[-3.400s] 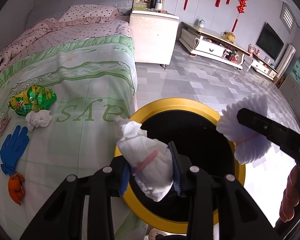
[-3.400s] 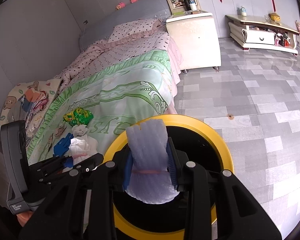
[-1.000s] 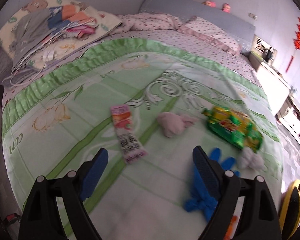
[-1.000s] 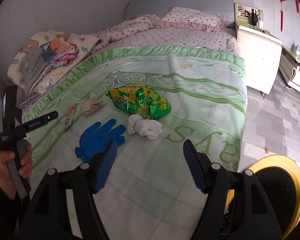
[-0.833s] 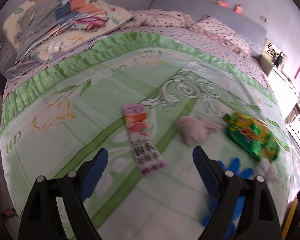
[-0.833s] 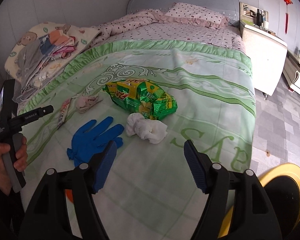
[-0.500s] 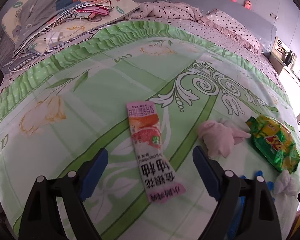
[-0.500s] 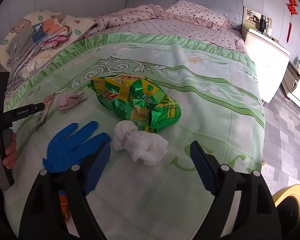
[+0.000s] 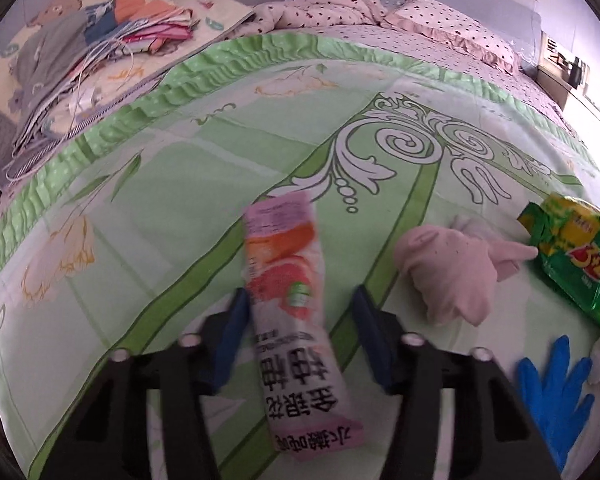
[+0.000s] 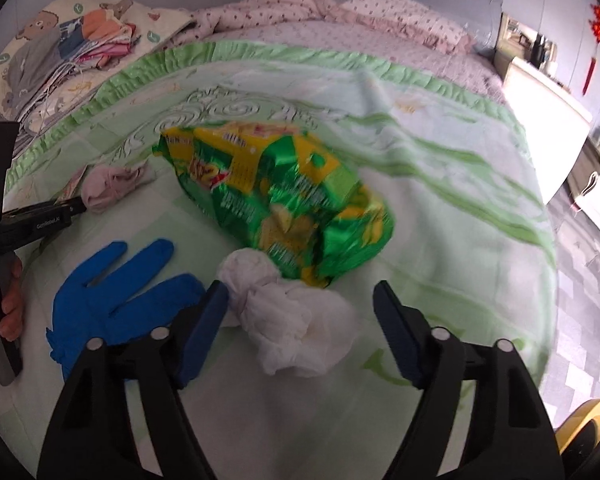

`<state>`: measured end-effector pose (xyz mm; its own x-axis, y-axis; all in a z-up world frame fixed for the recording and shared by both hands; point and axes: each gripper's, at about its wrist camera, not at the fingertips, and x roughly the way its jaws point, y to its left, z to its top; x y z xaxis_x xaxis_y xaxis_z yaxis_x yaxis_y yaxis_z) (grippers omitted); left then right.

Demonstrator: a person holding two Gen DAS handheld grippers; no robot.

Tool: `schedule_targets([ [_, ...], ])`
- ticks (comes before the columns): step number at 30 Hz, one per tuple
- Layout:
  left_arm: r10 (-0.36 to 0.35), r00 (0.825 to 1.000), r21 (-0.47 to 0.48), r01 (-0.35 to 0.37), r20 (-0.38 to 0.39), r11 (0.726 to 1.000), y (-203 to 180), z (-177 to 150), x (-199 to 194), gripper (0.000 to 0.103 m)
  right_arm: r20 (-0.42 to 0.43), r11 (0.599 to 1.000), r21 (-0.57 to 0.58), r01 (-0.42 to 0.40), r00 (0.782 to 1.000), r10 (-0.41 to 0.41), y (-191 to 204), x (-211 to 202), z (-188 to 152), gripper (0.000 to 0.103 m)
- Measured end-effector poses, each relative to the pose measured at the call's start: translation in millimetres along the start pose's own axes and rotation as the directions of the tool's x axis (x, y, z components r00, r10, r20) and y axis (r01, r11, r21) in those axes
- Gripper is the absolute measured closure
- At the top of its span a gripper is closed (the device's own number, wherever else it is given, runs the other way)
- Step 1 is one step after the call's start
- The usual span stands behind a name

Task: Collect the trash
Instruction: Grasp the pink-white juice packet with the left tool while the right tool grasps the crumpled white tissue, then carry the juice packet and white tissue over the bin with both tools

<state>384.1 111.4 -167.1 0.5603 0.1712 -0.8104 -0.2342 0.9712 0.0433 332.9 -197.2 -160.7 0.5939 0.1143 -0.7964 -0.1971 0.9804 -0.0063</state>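
Change since a second ago: both of my grippers have dropped from a high view of the bed to sit low over the green bedspread (image 9: 172, 184), each now straddling one piece of litter. Entry one, left: left gripper (image 9: 296, 336), jaws closing, blue pads either side of the pink drink sachet (image 9: 292, 312); the near pad is at the sachet's edge, the far pad apart from it, so nothing is gripped yet. Entry two: pink crumpled cloth (image 9: 452, 272), just right of the sachet, untouched. Entry three: blue glove (image 10: 112, 292), flat, beside my right gripper's left finger. Entry four: right gripper (image 10: 300, 320), jaws closing from a wide spread, white tissue wad (image 10: 292, 312) between them; whether the left pad touches it I cannot tell, and the right pad is well apart. Entry five: green snack bag (image 10: 284, 204), resting against the wad's far side. Entry six: yellow bin rim (image 10: 588, 420), lower right, off the bed. Step in hand, by my reading: paired pick-up. Next I need both closures to seat, the sachet pinched across its width, the wad taken without the bag, then lift and carry to the bin.
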Motion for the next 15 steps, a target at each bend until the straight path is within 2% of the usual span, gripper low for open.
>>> schedule_targets([
  [1,0.003,1.0,0.008,-0.003,0.004,1.0,-1.6,0.2,-0.4,0.069,0.0,1.0,-0.006,-0.007,1.0,0.007,2.8,0.4,-0.8,0.044],
  [2,0.009,1.0,0.014,-0.009,0.007,1.0,-2.9,0.2,-1.0,0.069,0.0,1.0,-0.01,-0.016,1.0,0.016,5.3,0.2,-1.8,0.054],
  [4,0.005,1.0,0.013,-0.005,0.01,1.0,-2.8,0.1,-1.6,0.07,-0.005,0.999,-0.016,-0.035,0.999,0.034,10.5,-0.4,-0.6,0.067],
  [5,0.0,1.0,0.008,0.0,0.011,1.0,-1.6,0.4,-1.9,0.071,-0.006,0.999,-0.022,-0.034,0.999,0.034,12.6,-1.2,-0.1,0.07],
  [8,-0.024,1.0,-0.012,0.024,0.011,1.0,4.0,0.6,-4.7,0.074,0.0,0.999,-0.019,-0.046,0.999,0.046,13.0,-3.9,-0.1,0.075],
  [15,-0.124,0.992,-0.045,0.125,0.023,0.991,27.6,-1.3,-27.1,0.076,0.008,0.996,0.042,-0.075,0.997,0.075,-2.7,-25.3,-6.6,0.076],
])
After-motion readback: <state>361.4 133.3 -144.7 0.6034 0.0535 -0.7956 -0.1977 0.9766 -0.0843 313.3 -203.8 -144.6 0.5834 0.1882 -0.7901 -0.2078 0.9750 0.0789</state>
